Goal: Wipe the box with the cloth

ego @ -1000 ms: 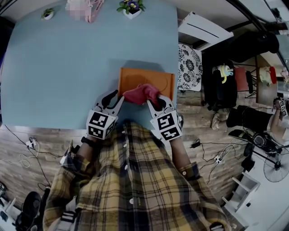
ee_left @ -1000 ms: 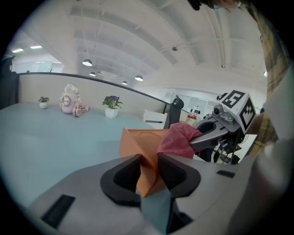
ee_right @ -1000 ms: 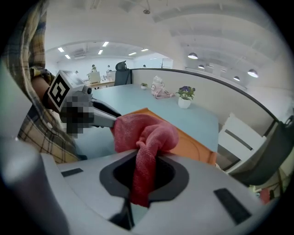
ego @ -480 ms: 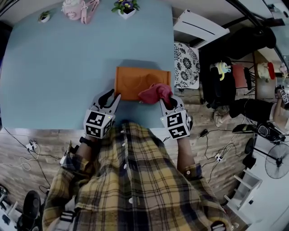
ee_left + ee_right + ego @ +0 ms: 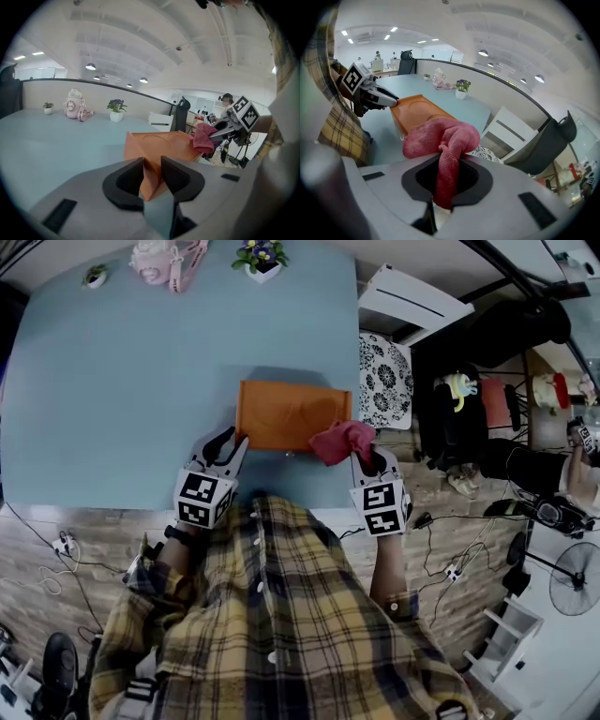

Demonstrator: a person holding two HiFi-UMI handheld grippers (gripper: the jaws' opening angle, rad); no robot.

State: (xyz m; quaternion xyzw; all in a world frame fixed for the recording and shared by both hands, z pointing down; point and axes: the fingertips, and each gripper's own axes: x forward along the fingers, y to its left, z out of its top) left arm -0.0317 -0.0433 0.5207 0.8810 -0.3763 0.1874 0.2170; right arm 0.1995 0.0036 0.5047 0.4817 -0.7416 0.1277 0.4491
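Right gripper (image 5: 362, 454) pinching cloth (image 5: 339, 440), bunched just ahead of jaws at near right corner of box (image 5: 286, 413). Left gripper (image 5: 225, 442) clamped on box's near left corner. Box flat on table (image 5: 112, 381).

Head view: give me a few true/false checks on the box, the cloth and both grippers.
1. The right gripper grips the cloth. True.
2. The left gripper is empty. False: its jaws clamp a near corner of the box.
3. The cloth sits at the middle of the box top. False: it is at the box's near right corner.
4. A potted plant stands at the far edge of the table. True.
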